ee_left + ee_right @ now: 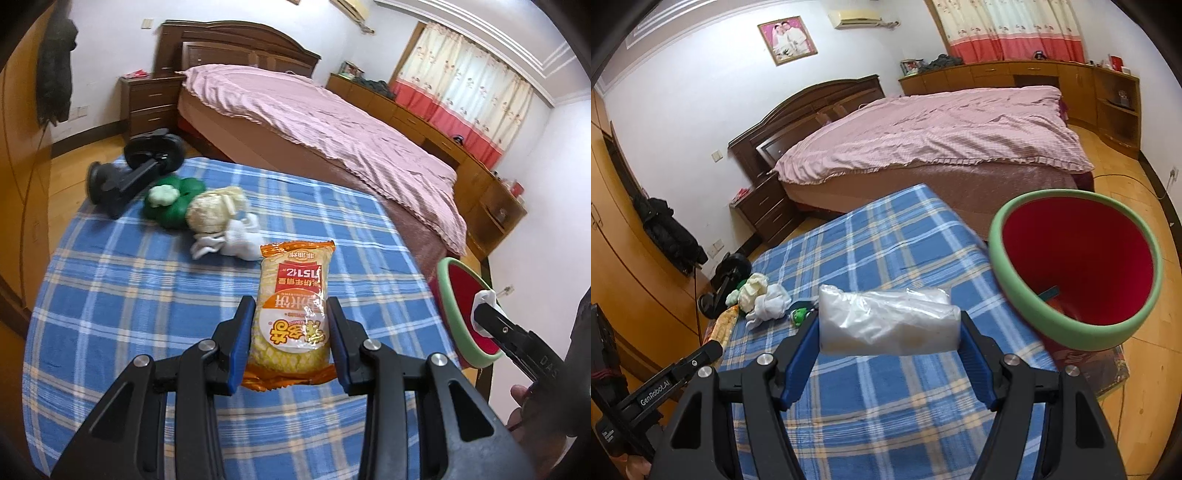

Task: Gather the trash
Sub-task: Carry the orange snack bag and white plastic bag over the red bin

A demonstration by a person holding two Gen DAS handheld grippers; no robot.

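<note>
My left gripper [291, 306] is shut on an orange snack packet [291, 314] that lies on the blue plaid tablecloth [129, 295]. My right gripper [889, 321] is shut on a clear plastic bag [886, 321] and holds it above the cloth [886, 406], left of a red bin with a green rim [1075, 266]. The bin holds some scraps at its bottom. In the left wrist view the bin [463, 306] stands at the table's right edge, with the right gripper [484, 304] in front of it. A crumpled white tissue [229, 240] lies farther back.
A green toy pepper [173, 201], a cream cauliflower-like toy [216, 212] and a black stand [136, 173] sit at the table's far left. A small green item [799, 315] lies near the tissue [768, 304]. A pink-covered bed [332, 125] stands beyond the table.
</note>
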